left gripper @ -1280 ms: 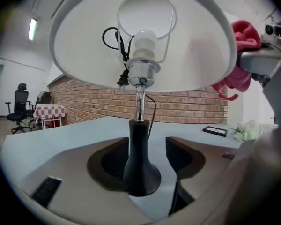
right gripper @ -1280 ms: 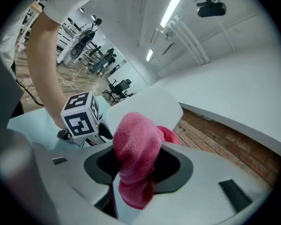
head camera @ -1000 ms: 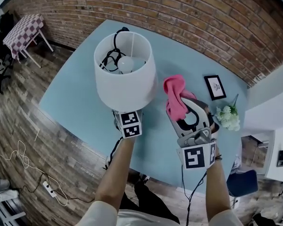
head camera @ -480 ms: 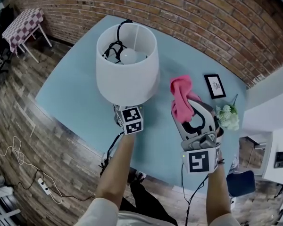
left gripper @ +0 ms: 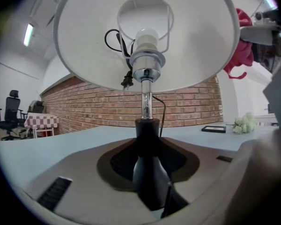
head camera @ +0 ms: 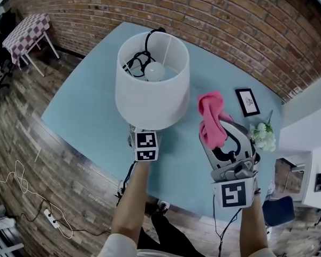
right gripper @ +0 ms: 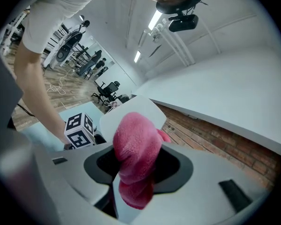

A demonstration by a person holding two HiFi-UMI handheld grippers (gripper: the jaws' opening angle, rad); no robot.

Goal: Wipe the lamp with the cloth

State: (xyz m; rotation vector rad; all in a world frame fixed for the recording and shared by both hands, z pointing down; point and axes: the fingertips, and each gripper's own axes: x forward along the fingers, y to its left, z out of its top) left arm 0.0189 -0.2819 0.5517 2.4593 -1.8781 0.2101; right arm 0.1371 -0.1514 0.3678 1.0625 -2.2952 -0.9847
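Clamping the lamp by its black stem, the left tongs have just been closing and now grip it about half-shut, with the white shade over the blue table. The right tongs are clenched on the pink cloth, just beside the shade. A framed picture and white flowers sit near the brick wall.

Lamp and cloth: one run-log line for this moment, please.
left gripper: jaws just closed on lamp stem | right gripper: shut on pink cloth, beside shade | wipe: not started
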